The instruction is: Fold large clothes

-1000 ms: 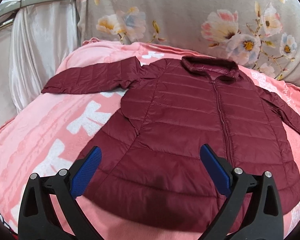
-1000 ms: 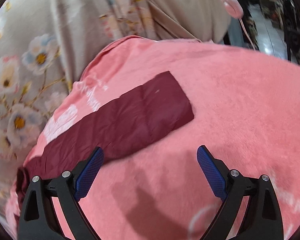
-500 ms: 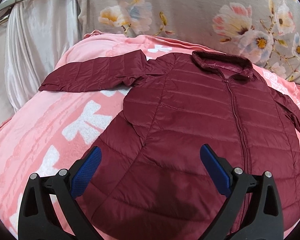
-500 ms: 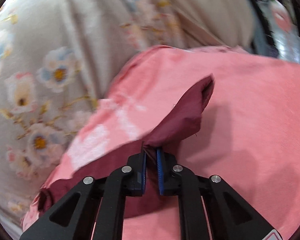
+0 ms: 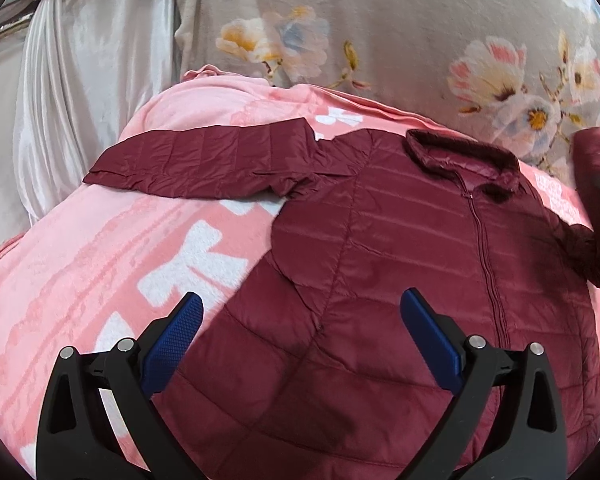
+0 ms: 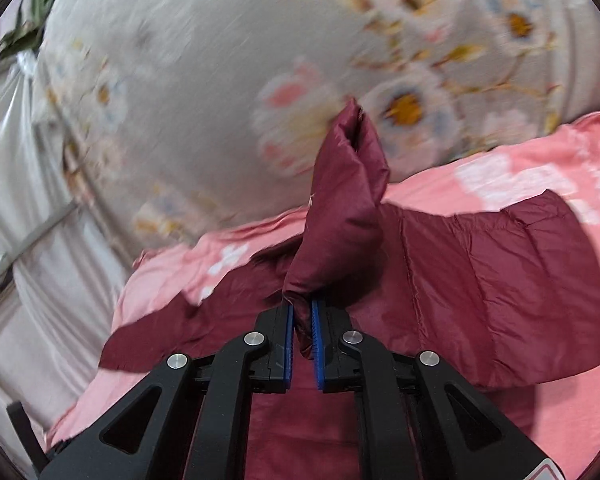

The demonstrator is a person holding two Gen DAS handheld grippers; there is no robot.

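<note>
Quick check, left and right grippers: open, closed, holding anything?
Left gripper: open, empty, above the maroon jacket.
Right gripper: shut on the jacket's sleeve, lifted off the pink blanket.

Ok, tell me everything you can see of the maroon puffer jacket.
The maroon puffer jacket is quilted, shiny and zipped up, with a darker collar. It lies front up on the pink blanket. One sleeve is spread flat; the right gripper is shut on the other sleeve's end, lifted clear.
</note>
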